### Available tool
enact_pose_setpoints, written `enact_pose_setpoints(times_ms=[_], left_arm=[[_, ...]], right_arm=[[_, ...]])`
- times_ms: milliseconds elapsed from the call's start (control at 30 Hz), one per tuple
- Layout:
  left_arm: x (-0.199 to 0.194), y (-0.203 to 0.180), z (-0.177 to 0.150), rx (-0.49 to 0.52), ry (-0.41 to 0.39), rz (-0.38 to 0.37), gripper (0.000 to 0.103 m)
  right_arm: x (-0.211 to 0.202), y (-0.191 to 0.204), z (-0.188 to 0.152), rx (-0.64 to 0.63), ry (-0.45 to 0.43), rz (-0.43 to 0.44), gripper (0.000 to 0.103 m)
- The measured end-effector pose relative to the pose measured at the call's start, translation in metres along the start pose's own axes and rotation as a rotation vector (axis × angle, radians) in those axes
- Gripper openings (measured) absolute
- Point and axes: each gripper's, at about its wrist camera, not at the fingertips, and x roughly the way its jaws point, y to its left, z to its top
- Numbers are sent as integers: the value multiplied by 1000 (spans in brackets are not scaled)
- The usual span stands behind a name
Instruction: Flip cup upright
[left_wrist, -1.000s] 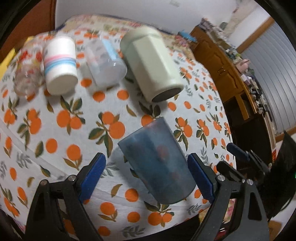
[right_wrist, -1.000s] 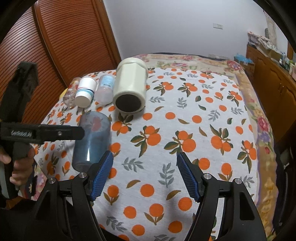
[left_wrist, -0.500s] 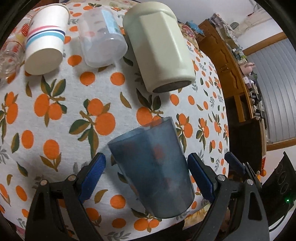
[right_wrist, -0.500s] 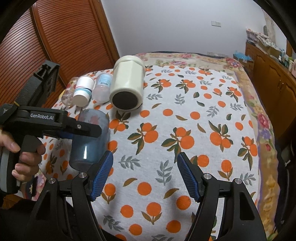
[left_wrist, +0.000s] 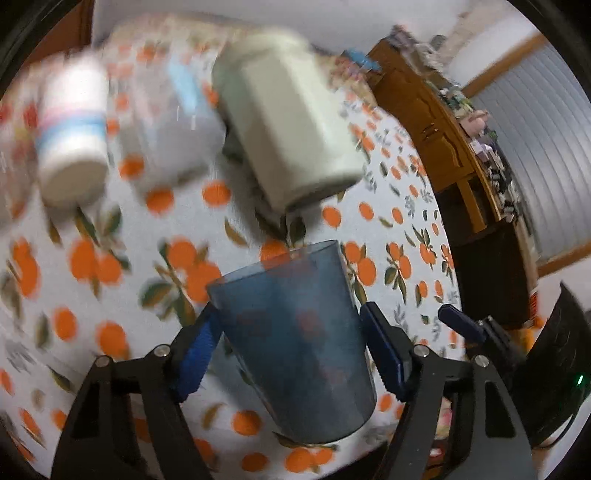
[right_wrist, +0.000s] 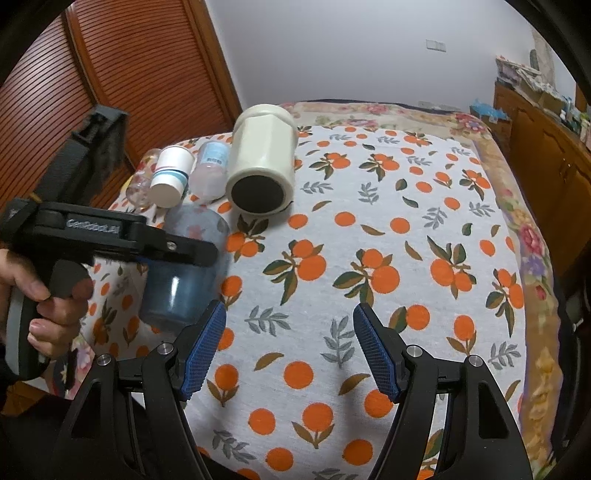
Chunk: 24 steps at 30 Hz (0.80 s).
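Observation:
A translucent blue cup (left_wrist: 295, 339) lies on its side on the orange-print tablecloth (right_wrist: 369, 240), tilted, its flat base pointing away from me in the left wrist view. My left gripper (left_wrist: 291, 350) is shut on the blue cup, its blue pads (left_wrist: 384, 358) pressing both sides. In the right wrist view the blue cup (right_wrist: 184, 273) sits under the left gripper (right_wrist: 177, 251) at the table's left edge. My right gripper (right_wrist: 286, 347) is open and empty above the cloth near the front edge.
A large cream jar (right_wrist: 262, 173) lies on its side at the back. Beside it lie a clear plastic cup (right_wrist: 210, 168), a striped paper cup (right_wrist: 171, 177) and a glass (right_wrist: 142, 181). A wooden cabinet (right_wrist: 546, 122) stands on the right.
My left gripper's jaws have closed onto the blue cup. The left wrist view is now blurred and tilted, so the gripper is moving with the cup. The right gripper has barely moved.

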Motion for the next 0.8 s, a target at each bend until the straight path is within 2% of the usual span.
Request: enact_pose_setpoints(times_ms=[133, 267, 533, 800], left_arm=[[-14, 3, 0, 65, -61, 34, 74], [-28, 1, -4, 156, -135, 109, 73], [-36, -15, -19, 313, -212, 209, 71], [-32, -29, -30, 363, -227, 206, 71]], right_arm=[[3, -3, -3, 10, 9, -5, 73], [7, -2, -5, 14, 15, -1, 73], [13, 1, -6, 15, 18, 2, 73], [11, -3, -7, 27, 13, -5, 73]])
